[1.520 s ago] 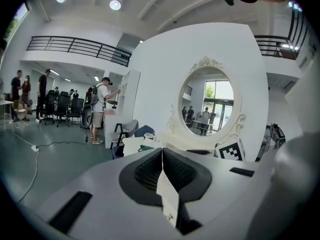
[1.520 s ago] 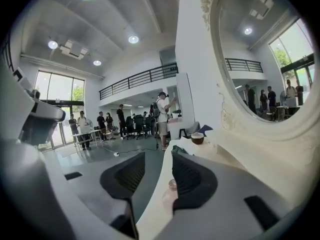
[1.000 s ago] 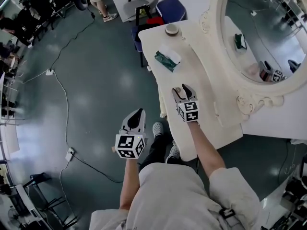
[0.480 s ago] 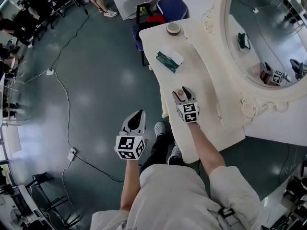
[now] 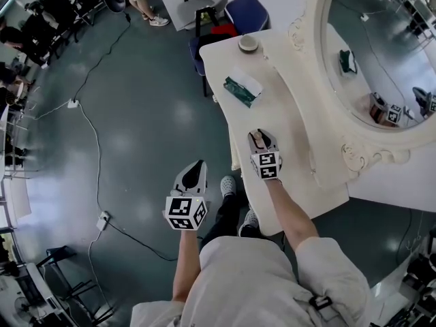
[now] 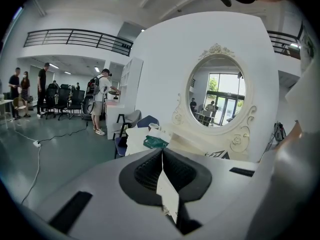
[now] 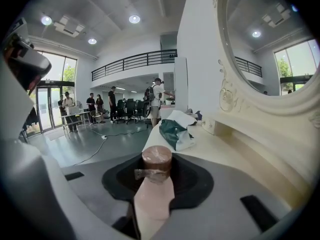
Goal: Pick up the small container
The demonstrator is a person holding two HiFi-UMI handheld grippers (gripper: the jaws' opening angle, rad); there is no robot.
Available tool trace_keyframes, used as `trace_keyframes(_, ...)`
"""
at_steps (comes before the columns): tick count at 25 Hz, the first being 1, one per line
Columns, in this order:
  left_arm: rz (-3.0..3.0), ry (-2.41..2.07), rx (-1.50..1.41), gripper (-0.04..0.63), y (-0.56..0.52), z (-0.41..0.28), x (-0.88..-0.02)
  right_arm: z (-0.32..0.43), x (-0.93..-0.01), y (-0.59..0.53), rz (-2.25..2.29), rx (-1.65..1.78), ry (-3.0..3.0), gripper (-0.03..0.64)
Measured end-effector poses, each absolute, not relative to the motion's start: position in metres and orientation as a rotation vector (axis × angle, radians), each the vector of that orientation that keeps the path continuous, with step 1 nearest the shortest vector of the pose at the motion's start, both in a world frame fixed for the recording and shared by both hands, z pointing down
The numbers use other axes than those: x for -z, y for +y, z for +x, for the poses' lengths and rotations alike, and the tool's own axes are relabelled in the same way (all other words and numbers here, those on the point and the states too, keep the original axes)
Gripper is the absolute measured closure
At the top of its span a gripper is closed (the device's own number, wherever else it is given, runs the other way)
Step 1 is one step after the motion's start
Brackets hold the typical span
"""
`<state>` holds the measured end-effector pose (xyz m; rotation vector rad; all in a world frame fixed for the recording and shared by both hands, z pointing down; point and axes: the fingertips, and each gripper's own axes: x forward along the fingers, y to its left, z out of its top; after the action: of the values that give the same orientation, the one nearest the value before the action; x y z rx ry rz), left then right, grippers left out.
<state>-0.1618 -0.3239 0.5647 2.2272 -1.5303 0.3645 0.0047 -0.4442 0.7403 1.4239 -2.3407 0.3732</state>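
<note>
The small container point(image 5: 257, 139), a pale pink pot with a brown lid, stands on the cream vanity table point(image 5: 293, 101) near its front left edge. My right gripper point(image 5: 261, 140) has just been closing, and its jaws now hold the container from both sides. In the right gripper view the container point(image 7: 156, 160) fills the gap of the right gripper point(image 7: 157, 174). My left gripper point(image 5: 193, 173) hangs over the floor to the left of the table, shut and with nothing in it. In its own view the left gripper point(image 6: 162, 176) points toward the table's end.
A green and white packet point(image 5: 242, 87) lies further along the table, and a round jar point(image 5: 248, 43) stands at the far end. An oval mirror point(image 5: 381, 53) rises along the right. Chairs point(image 5: 242, 12) stand beyond the table, a cable point(image 5: 88, 135) crosses the floor, and people point(image 6: 102, 101) stand far off.
The right gripper's jaws, wide apart before, have narrowed around the small container, and the gripper has sunk slightly toward the tabletop. The left gripper has stayed in place.
</note>
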Motion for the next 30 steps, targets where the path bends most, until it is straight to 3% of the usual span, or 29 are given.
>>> trace_keyframes(30,2.255,-1.565,-0.311,0.566,-0.302,-0.14,-0.549,-0.002,-0.643,-0.393,1.327,-0.389,-2.412,0.477)
